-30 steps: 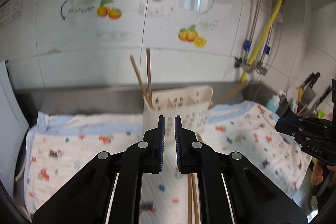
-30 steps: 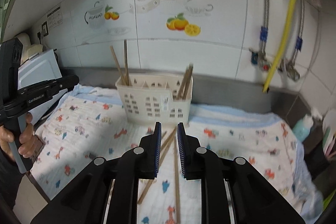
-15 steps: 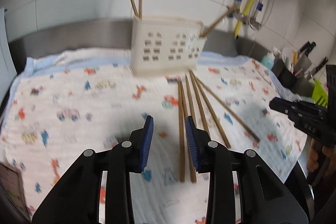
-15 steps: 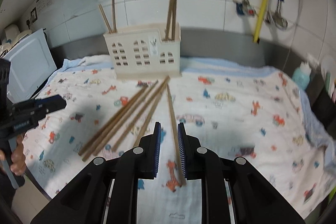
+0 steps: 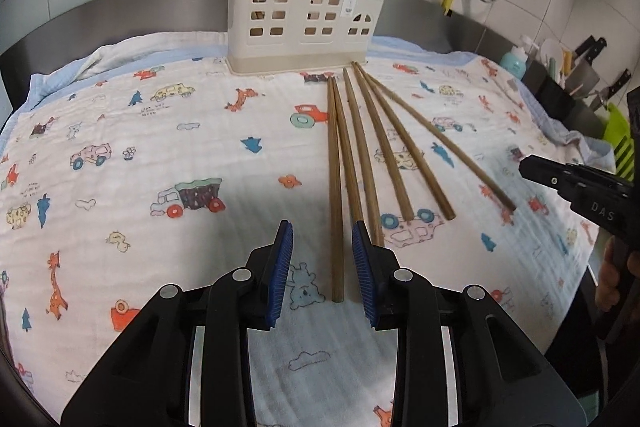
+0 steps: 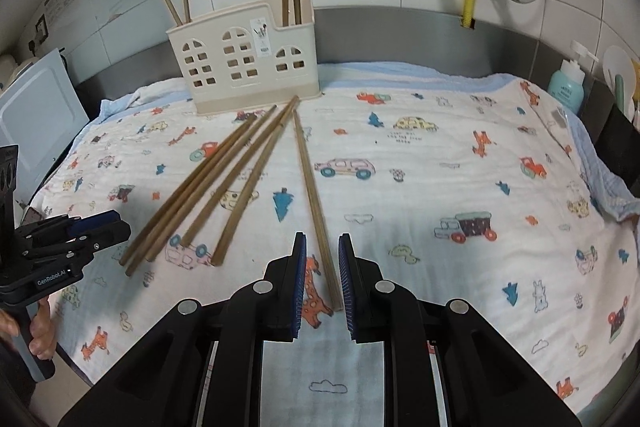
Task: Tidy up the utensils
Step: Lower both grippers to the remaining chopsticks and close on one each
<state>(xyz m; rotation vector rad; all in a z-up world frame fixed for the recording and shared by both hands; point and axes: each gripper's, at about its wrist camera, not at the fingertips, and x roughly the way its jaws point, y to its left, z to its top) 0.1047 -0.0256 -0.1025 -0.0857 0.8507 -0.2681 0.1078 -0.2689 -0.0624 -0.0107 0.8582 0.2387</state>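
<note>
While both of my grippers hang low over the printed cloth, neither one holds anything. My left gripper has its jaws spread wide, and the near end of the leftmost chopstick lies on the cloth between them, not touching either blue pad. My right gripper is parted too, with the lone rightmost chopstick running up between its pads. 6 chopsticks fan out on the cloth from the foot of the cream holder, which stands at the back with 2 pairs of sticks upright inside.
</note>
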